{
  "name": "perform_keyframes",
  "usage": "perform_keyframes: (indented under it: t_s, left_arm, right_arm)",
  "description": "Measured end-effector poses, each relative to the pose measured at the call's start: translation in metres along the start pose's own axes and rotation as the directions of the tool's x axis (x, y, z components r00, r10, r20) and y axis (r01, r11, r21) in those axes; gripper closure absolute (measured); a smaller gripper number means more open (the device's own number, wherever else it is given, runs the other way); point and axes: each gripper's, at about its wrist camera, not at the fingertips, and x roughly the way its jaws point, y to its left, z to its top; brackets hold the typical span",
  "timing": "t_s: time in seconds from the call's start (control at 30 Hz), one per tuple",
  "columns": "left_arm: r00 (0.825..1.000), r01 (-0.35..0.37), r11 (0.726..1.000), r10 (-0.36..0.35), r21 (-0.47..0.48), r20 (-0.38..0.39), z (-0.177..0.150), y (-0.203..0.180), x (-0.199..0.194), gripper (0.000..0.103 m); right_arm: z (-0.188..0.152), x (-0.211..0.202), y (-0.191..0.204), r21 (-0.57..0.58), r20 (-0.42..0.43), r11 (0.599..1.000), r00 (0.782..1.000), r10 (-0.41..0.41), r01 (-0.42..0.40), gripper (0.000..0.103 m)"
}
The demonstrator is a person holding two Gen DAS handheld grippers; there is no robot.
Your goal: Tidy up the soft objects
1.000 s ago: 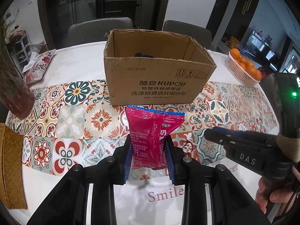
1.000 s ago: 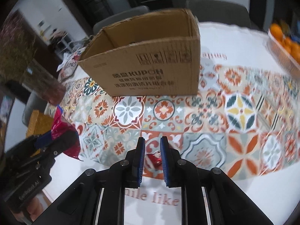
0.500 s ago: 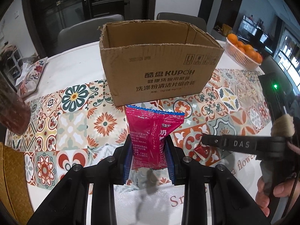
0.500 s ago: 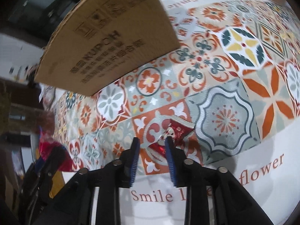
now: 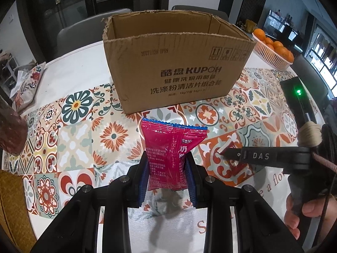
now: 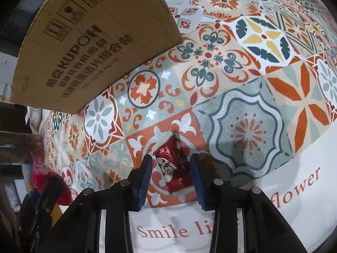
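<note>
My left gripper (image 5: 167,177) is clamped on a magenta snack packet (image 5: 171,154), the blue pads pressing its lower half from both sides so it stands upright above the tablecloth (image 5: 80,126), its blue-edged crimped top pointing away from me. Straight ahead of that packet, a little beyond its top edge, sits the open cardboard box (image 5: 174,63) with its printed face toward me; I cannot see what lies inside it. Off to the right of my left tool the right gripper (image 5: 221,152) reaches in sideways, its tip down at a small red wrapper on the cloth, and the person's hand (image 5: 299,215) grips its handle at the lower right. In the right wrist view, my right gripper (image 6: 171,175) stands partly open; its jaws have just been opening, and a small red candy wrapper (image 6: 174,168) lies flat on the patterned cloth between the pads (image 6: 146,177), which do not press on it, with a gap on each side. Beyond it and to the left the same box (image 6: 84,48) looms, tilted in this view. Far to the left of my left tool a floral pouch (image 5: 29,84) lies near the table edge, and far to the right, past the box, a pink basket (image 5: 271,58) holds oranges (image 5: 278,46)
</note>
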Motion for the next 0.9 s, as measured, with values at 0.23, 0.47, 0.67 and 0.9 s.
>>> perform_keyframes:
  t_s: [0.23, 0.47, 0.67, 0.9]
  left_arm:
    - [1.000, 0.005, 1.000, -0.006, -0.023, -0.023, -0.007, 0.003, 0.005, 0.071]
    - [0.999, 0.006, 0.999, -0.008, -0.042, -0.035, -0.013, 0.003, 0.007, 0.071]
    - [1.000, 0.006, 0.999, -0.008, -0.050, -0.026, -0.014, -0.002, 0.002, 0.071]
    - [1.000, 0.007, 0.998, -0.007, -0.062, -0.009, -0.014, -0.008, -0.006, 0.071]
  right_arm:
    - [-0.003, 0.013, 0.012, -0.059, 0.001, 0.997, 0.999, -0.039, 0.039, 0.064]
    - [-0.007, 0.021, 0.025, -0.114, 0.007, 0.992, 0.999, -0.053, 0.053, 0.072]
    - [-0.010, 0.008, 0.014, -0.130, 0.017, 0.991, 0.999, -0.029, 0.031, 0.078]
    - [-0.010, -0.012, 0.011, -0.168, 0.060, 0.986, 0.998, -0.008, 0.019, 0.080]
